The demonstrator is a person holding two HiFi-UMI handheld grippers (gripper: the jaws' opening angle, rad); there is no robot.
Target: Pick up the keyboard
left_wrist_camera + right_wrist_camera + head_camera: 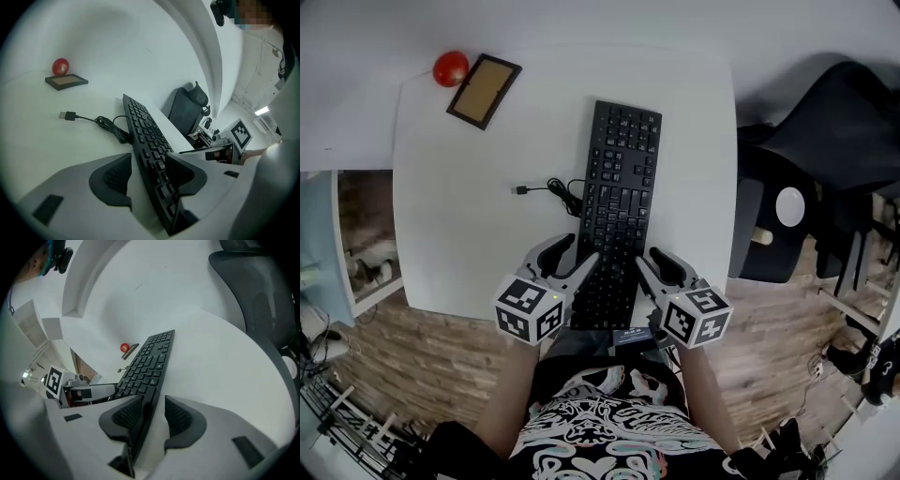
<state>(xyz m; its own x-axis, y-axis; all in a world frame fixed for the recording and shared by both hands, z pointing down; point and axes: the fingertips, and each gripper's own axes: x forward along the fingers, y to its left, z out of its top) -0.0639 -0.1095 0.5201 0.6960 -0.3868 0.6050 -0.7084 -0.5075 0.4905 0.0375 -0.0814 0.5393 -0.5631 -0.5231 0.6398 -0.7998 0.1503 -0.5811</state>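
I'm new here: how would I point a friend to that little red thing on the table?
Find the white table, then its far left corner, well away from the black keyboard. A flat brown board with a dark frame lies there, and the red ball sits right beside it. It is the only round, red thing.

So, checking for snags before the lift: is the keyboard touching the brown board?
Apart. The head view shows bare white table between the keyboard and the brown board; the left gripper view shows the same gap.
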